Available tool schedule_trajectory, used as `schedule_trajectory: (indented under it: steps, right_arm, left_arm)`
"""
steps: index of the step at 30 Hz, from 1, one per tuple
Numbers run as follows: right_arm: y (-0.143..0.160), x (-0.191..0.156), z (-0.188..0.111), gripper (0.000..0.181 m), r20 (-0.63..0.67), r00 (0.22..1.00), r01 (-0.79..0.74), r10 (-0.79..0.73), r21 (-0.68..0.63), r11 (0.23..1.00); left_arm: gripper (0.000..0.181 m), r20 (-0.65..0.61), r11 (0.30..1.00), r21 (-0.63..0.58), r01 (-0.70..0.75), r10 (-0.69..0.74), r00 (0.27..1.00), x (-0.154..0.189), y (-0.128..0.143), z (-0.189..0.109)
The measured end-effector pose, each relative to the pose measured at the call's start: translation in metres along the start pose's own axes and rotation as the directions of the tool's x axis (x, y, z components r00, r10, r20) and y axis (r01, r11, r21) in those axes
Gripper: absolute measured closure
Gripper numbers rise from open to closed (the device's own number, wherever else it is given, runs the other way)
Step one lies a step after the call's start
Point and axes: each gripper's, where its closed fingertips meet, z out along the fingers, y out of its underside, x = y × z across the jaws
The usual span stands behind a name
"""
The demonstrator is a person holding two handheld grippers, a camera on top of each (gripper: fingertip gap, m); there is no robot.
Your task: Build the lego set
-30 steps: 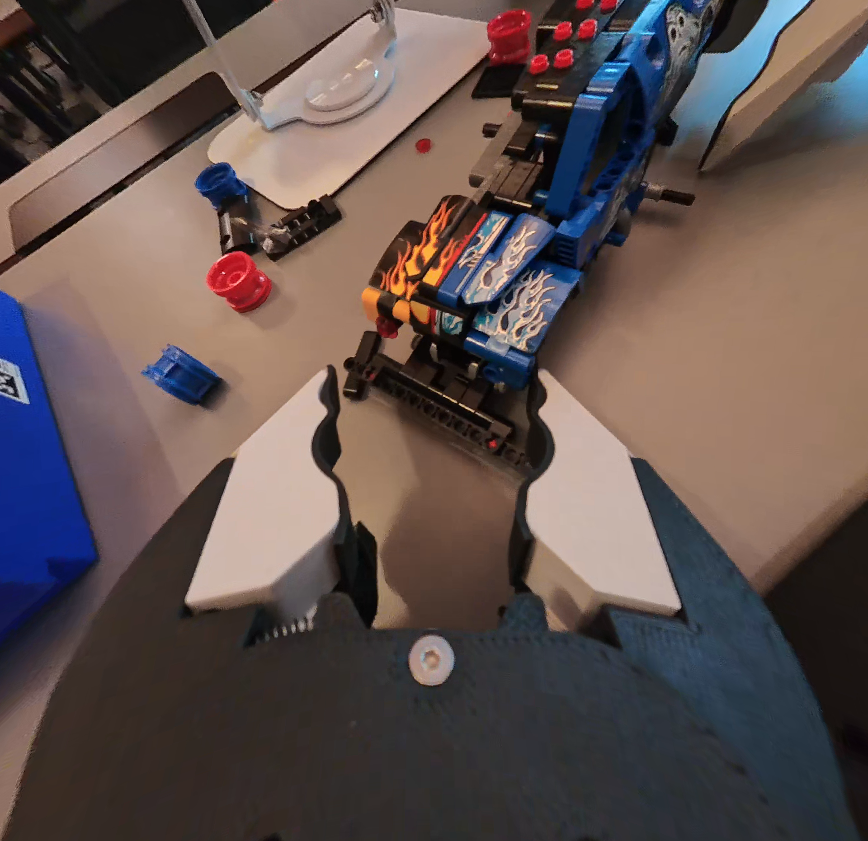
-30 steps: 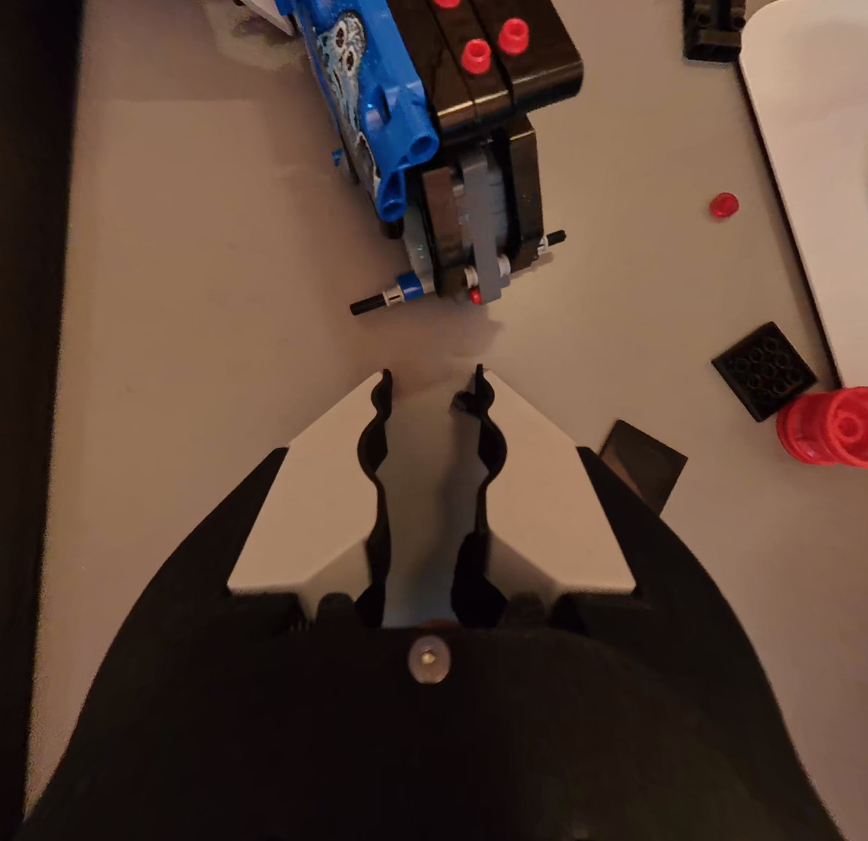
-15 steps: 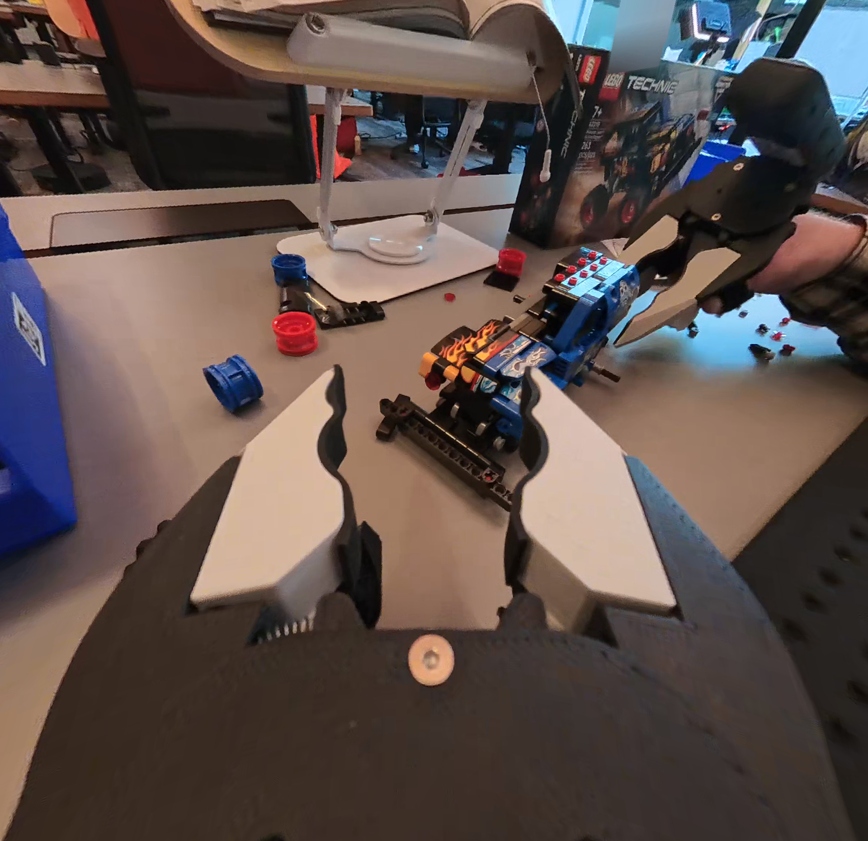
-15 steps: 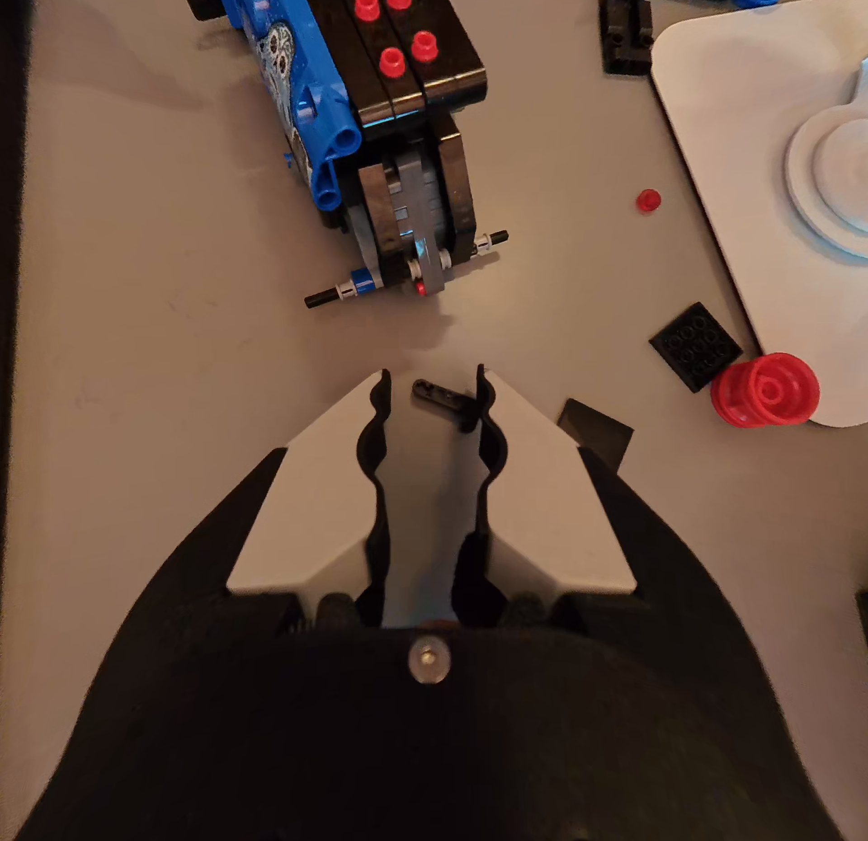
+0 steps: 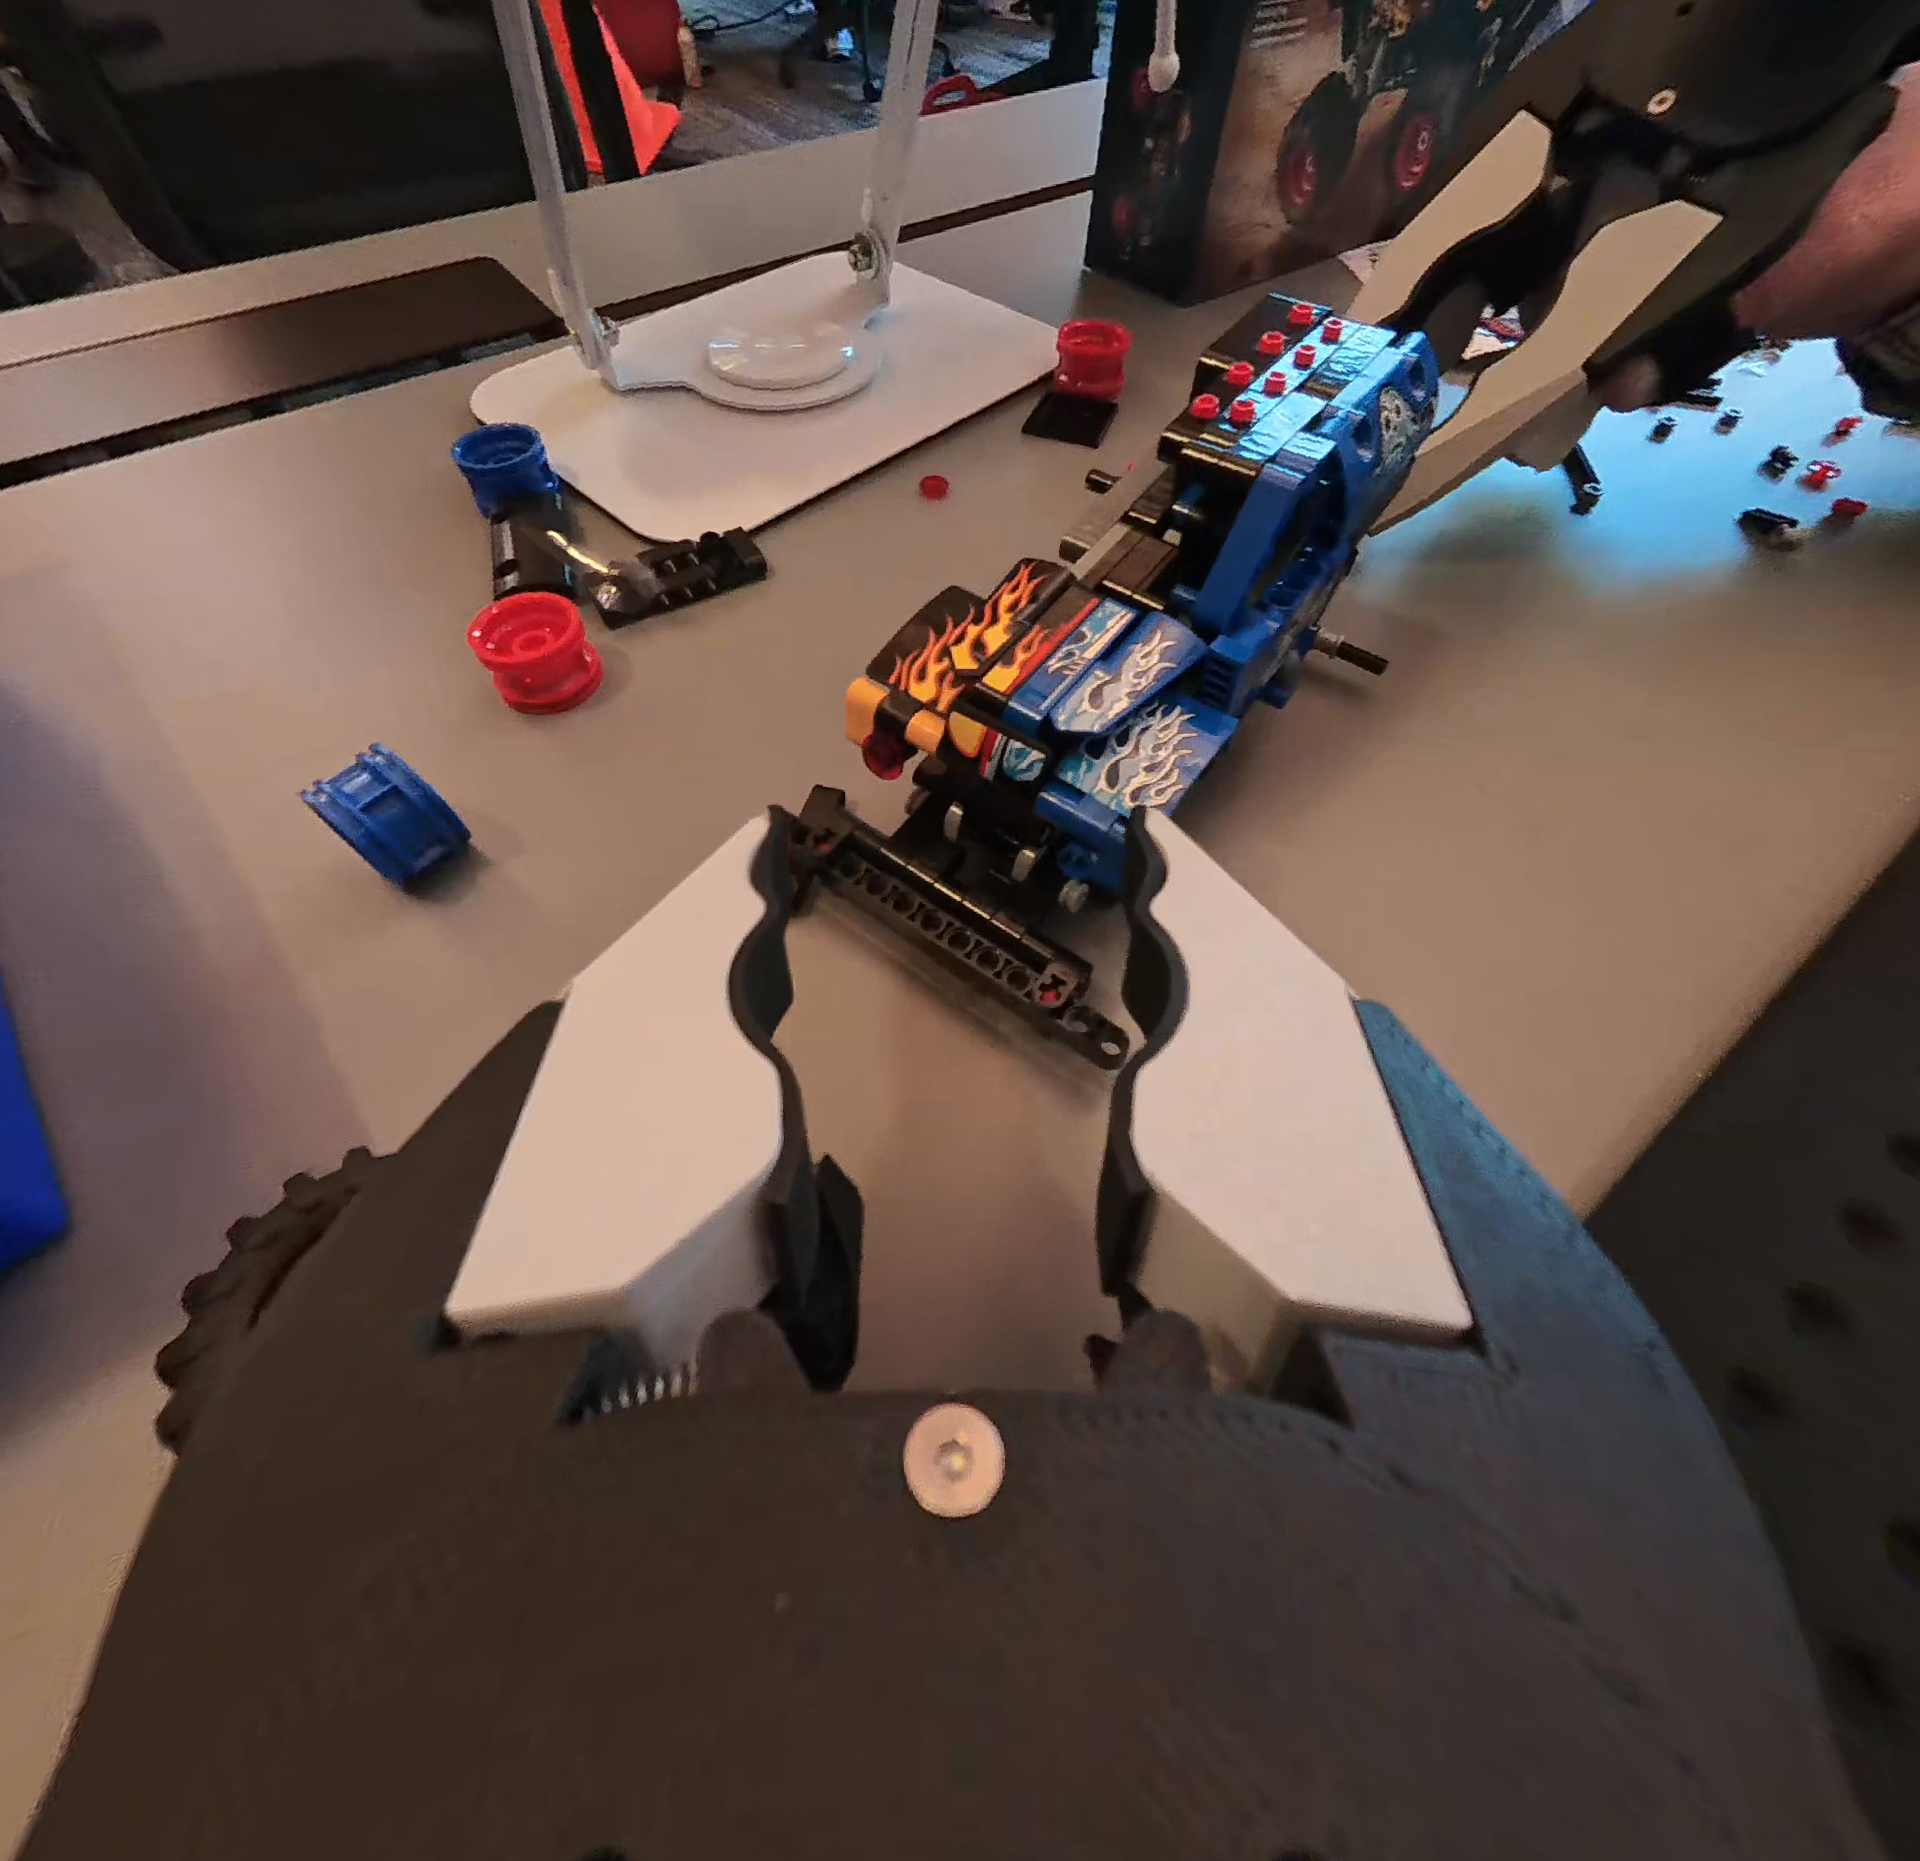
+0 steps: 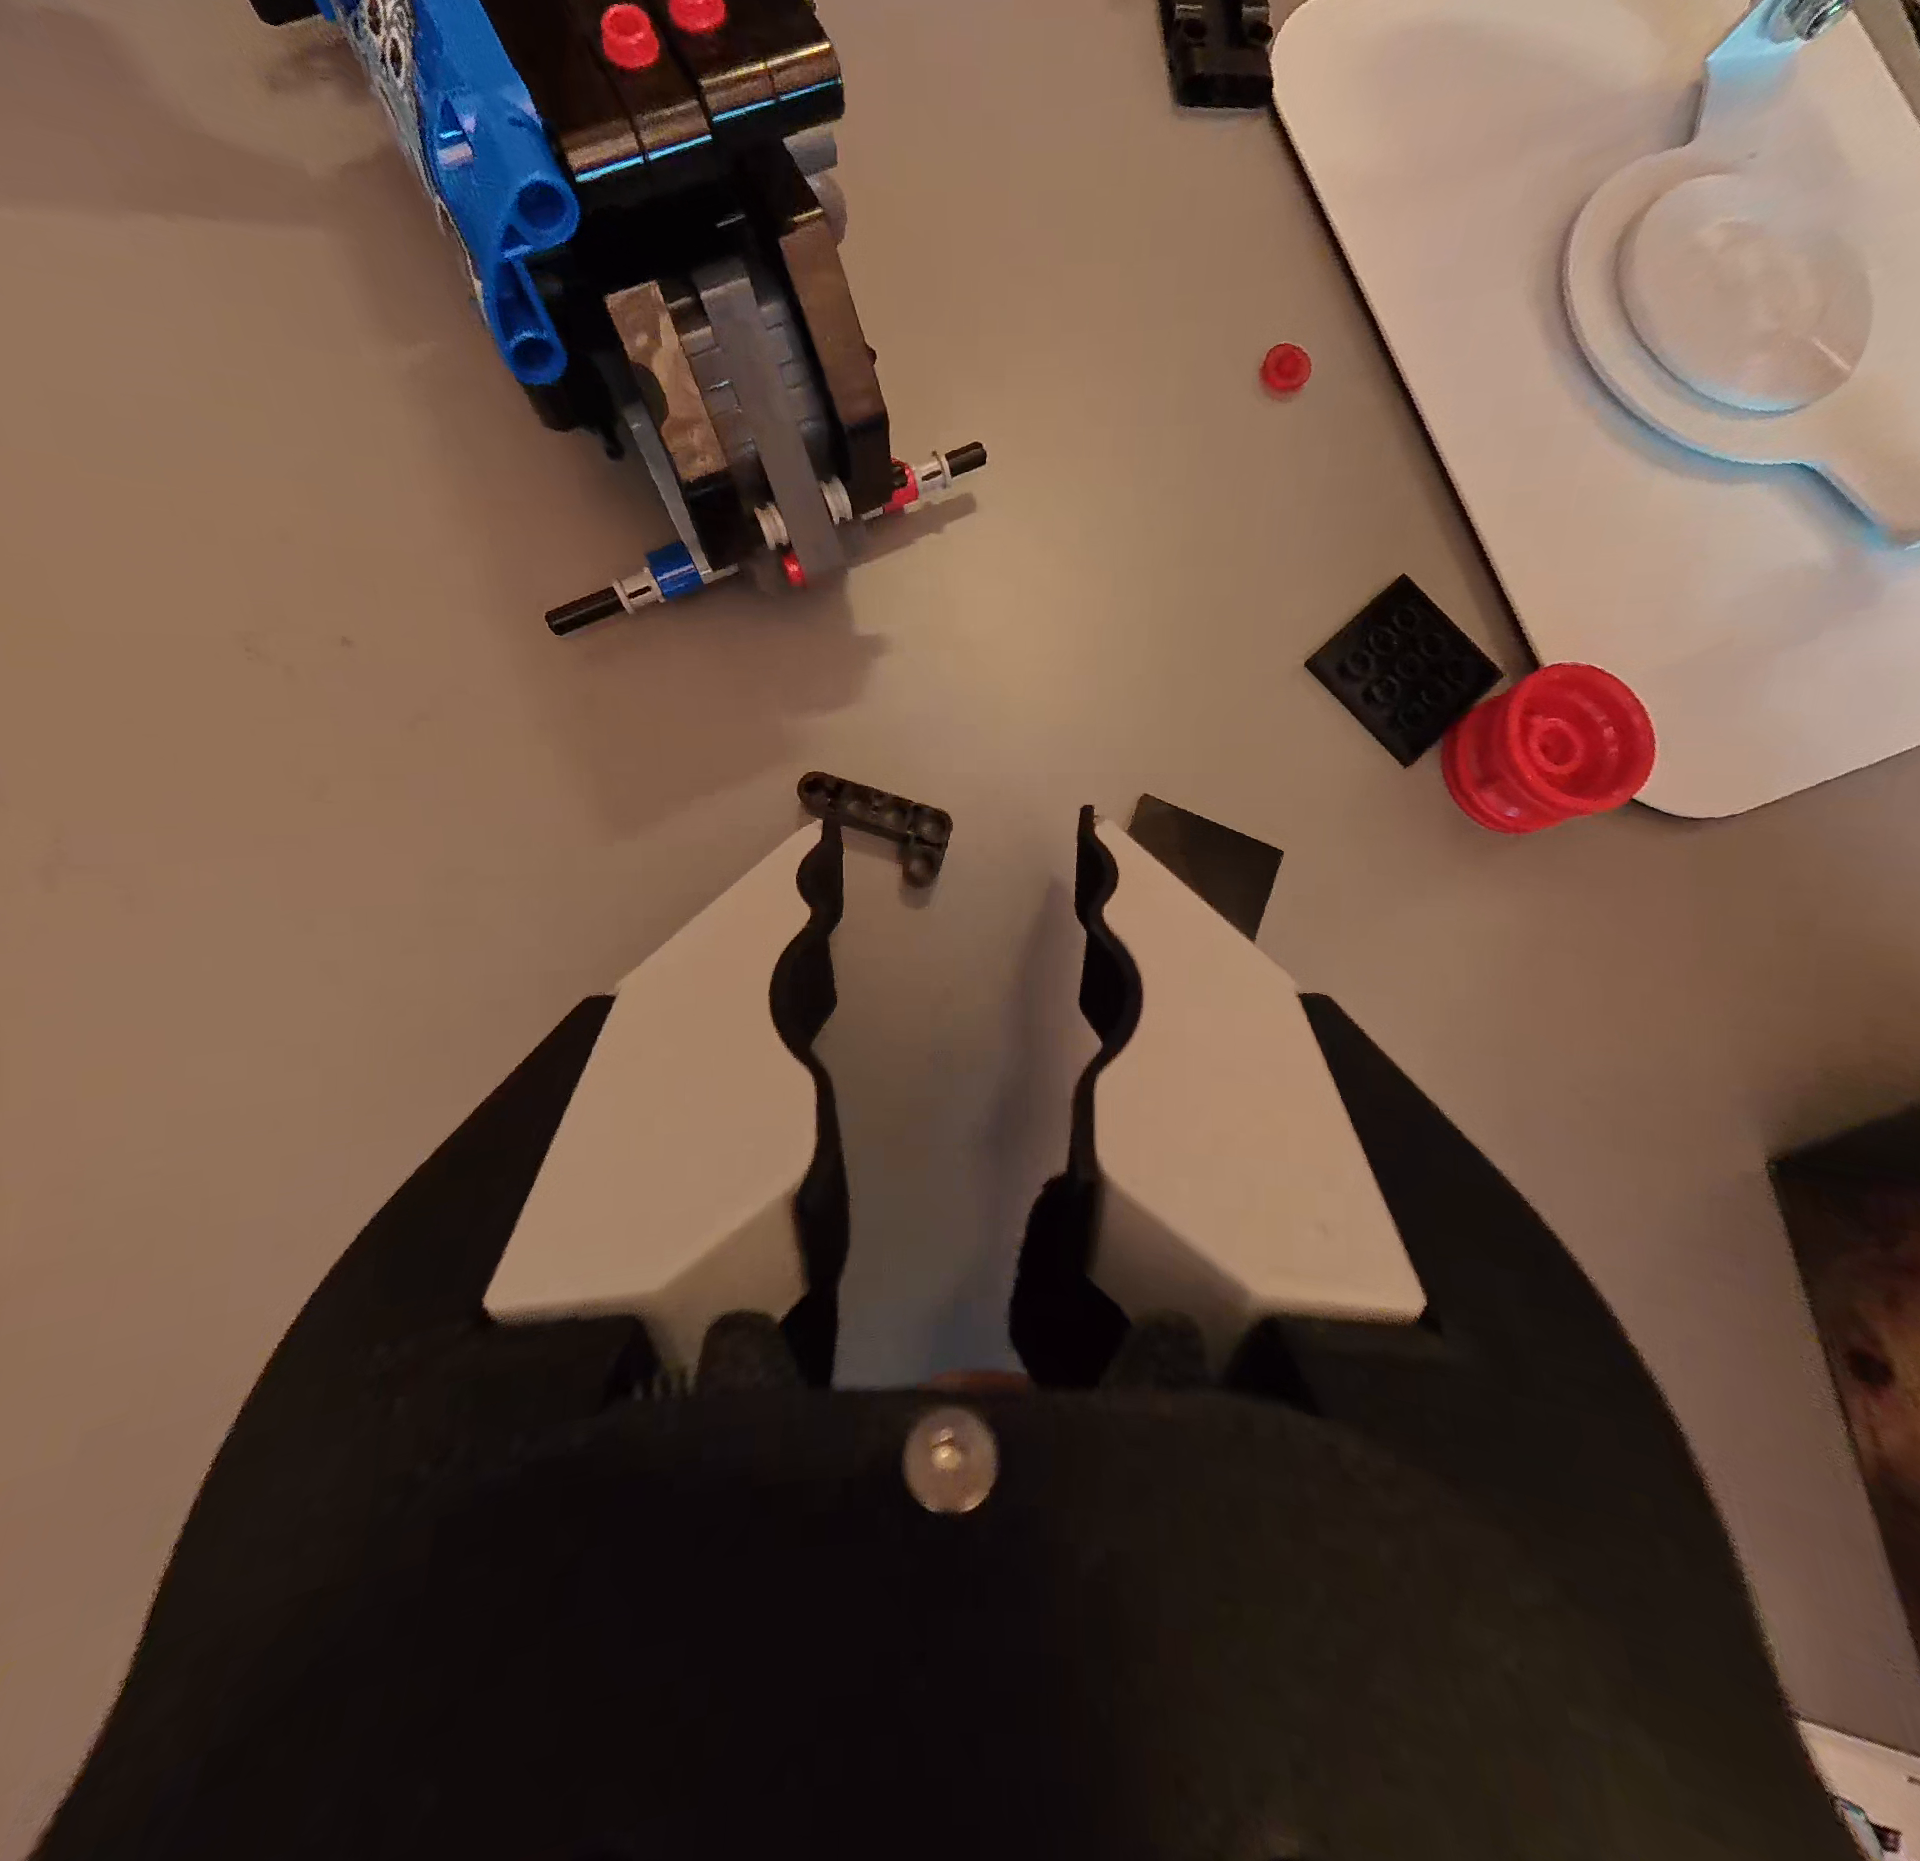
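While the small black L-shaped lego beam (image 6: 883, 814) lies on the grey bench (image 6: 312, 876) just beyond the spread-apart, empty right tool (image 6: 951, 835), it should be straddled squarely before closing; the left tool (image 5: 951, 845), also gaping and empty, frames the blue flame-decorated lego truck (image 5: 1143, 648).

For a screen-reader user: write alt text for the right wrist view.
The open right gripper hangs over a grey table, a small black L-shaped piece lying loose by its fingertips. Beyond sits the rear of a blue and black toy truck; a red wheel rests to the right.
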Motion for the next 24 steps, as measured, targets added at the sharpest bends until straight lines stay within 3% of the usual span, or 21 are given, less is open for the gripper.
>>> schedule_trajectory:
  steps: [2, 6, 11, 17, 19, 24]
  right_arm:
    - [-0.001, -0.001, 0.0, 0.137, 0.006, 1.0, 0.002, -0.002, 0.006, 1.0]
    - [-0.001, 0.001, -0.002, 0.136, -0.002, 1.0, 0.011, -0.011, 0.006, 1.0]
    - [0.0, 0.009, -0.005, 0.137, -0.016, 1.0, -0.021, 0.021, 0.026, 0.999]
    - [0.006, 0.015, -0.002, 0.137, -0.022, 0.998, -0.05, 0.05, 0.028, 0.998]
    - [0.006, 0.017, -0.002, 0.137, -0.033, 0.998, -0.051, 0.052, 0.027, 0.998]
    - [0.002, 0.02, -0.005, 0.138, -0.042, 0.998, -0.053, 0.055, 0.051, 0.997]
  left_arm:
    - [0.121, -0.034, 1.0, 0.0, -0.011, 0.011, 0.999, 0.005, 0.0, 0.0]
    - [0.106, -0.046, 0.999, 0.01, -0.03, 0.031, 0.998, 0.009, -0.001, 0.0]
    - [0.107, -0.011, 0.997, 0.083, 0.003, -0.002, 1.0, 0.001, -0.012, -0.006]
    - [0.104, 0.187, 0.974, 0.203, 0.101, -0.14, 0.972, -0.055, -0.022, -0.026]
    - [0.101, 0.241, 0.979, 0.173, 0.109, -0.149, 0.959, -0.07, -0.015, -0.027]
    - [0.101, 0.362, 1.0, 0.026, -0.012, 0.002, 0.932, -0.087, -0.003, -0.016]
